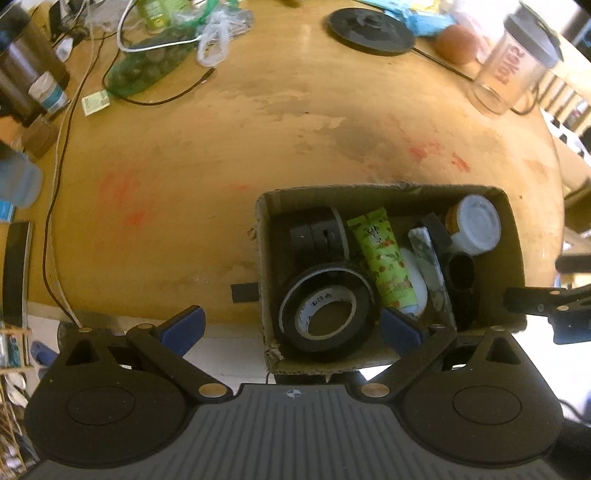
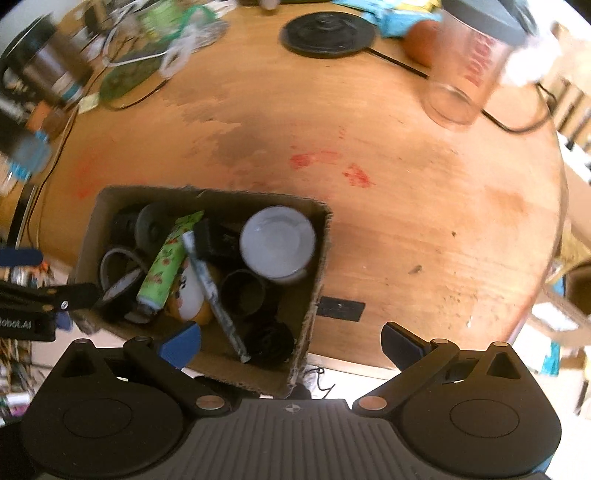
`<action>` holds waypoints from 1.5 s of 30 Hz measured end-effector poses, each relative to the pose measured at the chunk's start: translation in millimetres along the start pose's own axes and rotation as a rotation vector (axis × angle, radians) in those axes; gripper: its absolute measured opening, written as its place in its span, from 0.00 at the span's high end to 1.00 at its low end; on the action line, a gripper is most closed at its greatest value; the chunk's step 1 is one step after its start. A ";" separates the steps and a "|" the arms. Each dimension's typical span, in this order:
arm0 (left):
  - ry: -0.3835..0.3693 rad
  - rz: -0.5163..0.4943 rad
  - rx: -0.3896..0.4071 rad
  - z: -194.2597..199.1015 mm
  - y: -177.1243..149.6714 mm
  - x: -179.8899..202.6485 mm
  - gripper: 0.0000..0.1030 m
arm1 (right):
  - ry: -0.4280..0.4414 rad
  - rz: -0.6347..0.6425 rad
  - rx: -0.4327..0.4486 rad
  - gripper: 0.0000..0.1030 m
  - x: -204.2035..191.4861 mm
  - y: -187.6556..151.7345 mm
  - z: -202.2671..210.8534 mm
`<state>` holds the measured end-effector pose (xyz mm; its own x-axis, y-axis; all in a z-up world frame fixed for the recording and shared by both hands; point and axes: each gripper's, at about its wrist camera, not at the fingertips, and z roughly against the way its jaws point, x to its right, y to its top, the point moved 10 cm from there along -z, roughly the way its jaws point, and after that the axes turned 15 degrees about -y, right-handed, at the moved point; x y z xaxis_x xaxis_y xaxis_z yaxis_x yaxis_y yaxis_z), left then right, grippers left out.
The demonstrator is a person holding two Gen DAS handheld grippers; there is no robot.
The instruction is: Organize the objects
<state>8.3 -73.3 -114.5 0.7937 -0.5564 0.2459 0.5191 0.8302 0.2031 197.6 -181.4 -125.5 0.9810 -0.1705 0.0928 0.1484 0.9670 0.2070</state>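
Left tool (image 1: 291,326): low in the left wrist view, blue pads spread wide, holding nothing; its right pad sits over the near edge of the cardboard box (image 1: 513,236), beside the tape roll.
Cardboard box: lower right of centre in the left wrist view, lower left in the right wrist view, standing open at the near edge of the wooden counter (image 1: 221,147).
Box contents, left to right: a black tape roll (image 1: 327,308) on edge at the near left corner; 2 dark round pieces (image 1: 317,234) behind it; a green tube (image 1: 382,258) lying lengthwise; a grey-white flat stick (image 1: 430,266) tilted beside it; a black cup (image 1: 461,275); a white-lidded jar (image 1: 476,223) upright in the far right corner.
Right tool (image 2: 291,341): low in the right wrist view, pads wide apart and empty; its left pad is above the box's near side, its right pad above bare counter.
Counter, far edge: green bag (image 1: 144,70) upper left, black disc (image 1: 369,31) top centre, clear shaker cup (image 1: 513,62) upper right.
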 end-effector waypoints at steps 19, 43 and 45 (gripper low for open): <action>-0.072 0.199 0.008 4.4 -3.9 -22.5 0.00 | 0.055 -0.172 -0.113 0.00 28.1 -6.2 -15.7; -0.072 0.100 -0.127 -12.2 -24.2 -8.3 0.00 | -0.035 0.094 -0.105 0.00 8.0 -15.8 -10.3; -0.070 0.096 -0.117 -10.9 -21.0 -9.0 0.00 | -0.038 0.091 -0.097 0.00 9.3 -13.5 -9.9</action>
<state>-6.3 -85.4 -131.4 0.8192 -0.4723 0.3253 0.4791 0.8754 0.0644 206.0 -194.2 -137.1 0.9858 -0.0862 0.1443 0.0720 0.9923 0.1012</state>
